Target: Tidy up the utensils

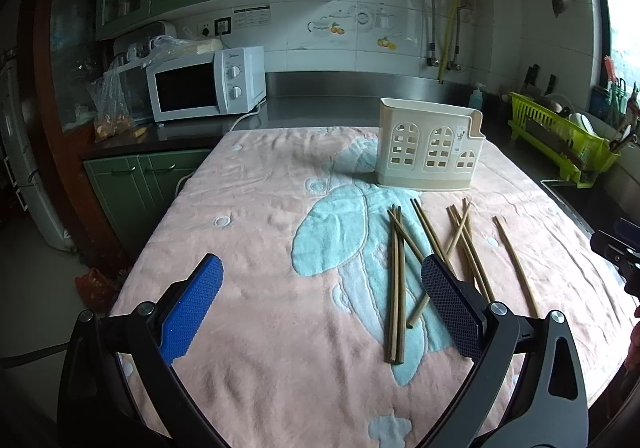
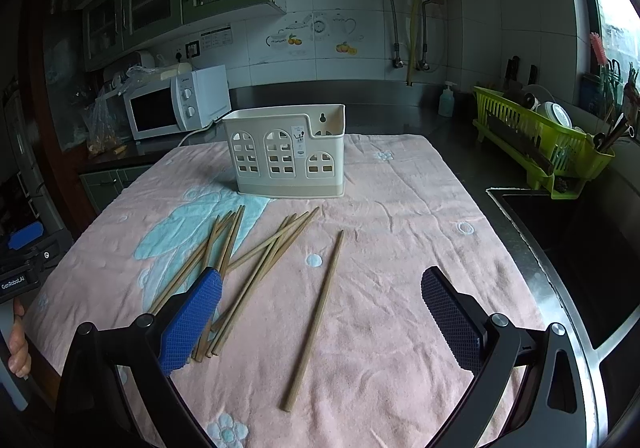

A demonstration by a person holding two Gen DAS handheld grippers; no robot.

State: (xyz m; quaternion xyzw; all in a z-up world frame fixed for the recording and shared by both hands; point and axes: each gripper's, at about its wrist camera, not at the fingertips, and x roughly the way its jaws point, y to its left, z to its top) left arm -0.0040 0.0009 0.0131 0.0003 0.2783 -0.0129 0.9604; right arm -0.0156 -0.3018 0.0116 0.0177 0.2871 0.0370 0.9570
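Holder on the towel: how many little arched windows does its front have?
3. On the holder: tall left window, tall middle window, shorter right window. Other sides are hidden and may have more.

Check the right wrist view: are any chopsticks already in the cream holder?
No: the chopsticks all lie on the pink towel, in front of the holder.

Left wrist view: low over the pink towel-covered counter (image 1: 248, 248), from its left, facing the tiled back wall.
Right wrist view: same height, from the right.
Shared: cream plastic arched-window utensil holder (image 1: 430, 145) (image 2: 286, 151), scattered wooden chopsticks (image 1: 396, 280) (image 2: 316, 316).
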